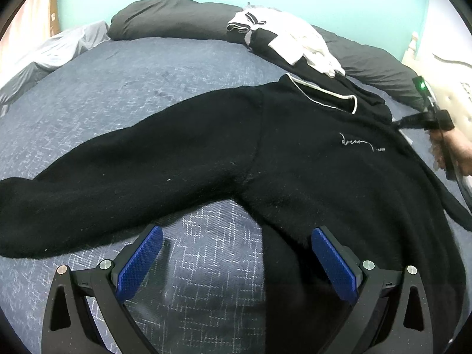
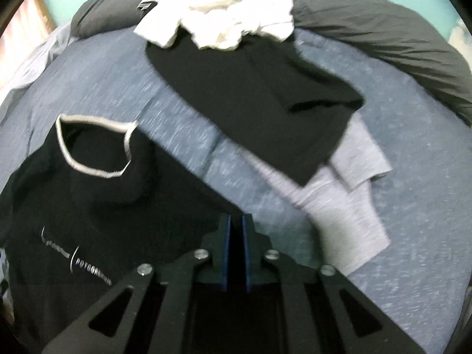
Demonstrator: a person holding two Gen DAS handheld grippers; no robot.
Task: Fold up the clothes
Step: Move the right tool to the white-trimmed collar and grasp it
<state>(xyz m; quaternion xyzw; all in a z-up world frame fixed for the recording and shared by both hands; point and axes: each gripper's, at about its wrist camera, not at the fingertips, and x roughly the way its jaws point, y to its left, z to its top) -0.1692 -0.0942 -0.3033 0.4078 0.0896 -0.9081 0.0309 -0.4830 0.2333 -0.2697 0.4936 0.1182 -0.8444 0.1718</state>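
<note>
A black sweatshirt [image 1: 295, 159] with a white-trimmed collar and small white chest lettering lies spread on the blue bed cover [image 1: 147, 70], one sleeve stretched to the left. My left gripper [image 1: 236, 253] is open and empty, just above the cover by the sweatshirt's armpit. The right gripper [image 2: 236, 236] is shut on black fabric at the sweatshirt's [image 2: 88, 215] right shoulder. It also shows in the left wrist view [image 1: 413, 122], at the sweatshirt's far edge.
A pile of clothes lies at the head of the bed: white garments [image 2: 230, 8], a black garment [image 2: 259, 97] and a grey one [image 2: 348, 194]. Dark grey pillows [image 1: 177, 17] line the turquoise wall. A light grey sheet [image 1: 53, 50] is bunched at the left.
</note>
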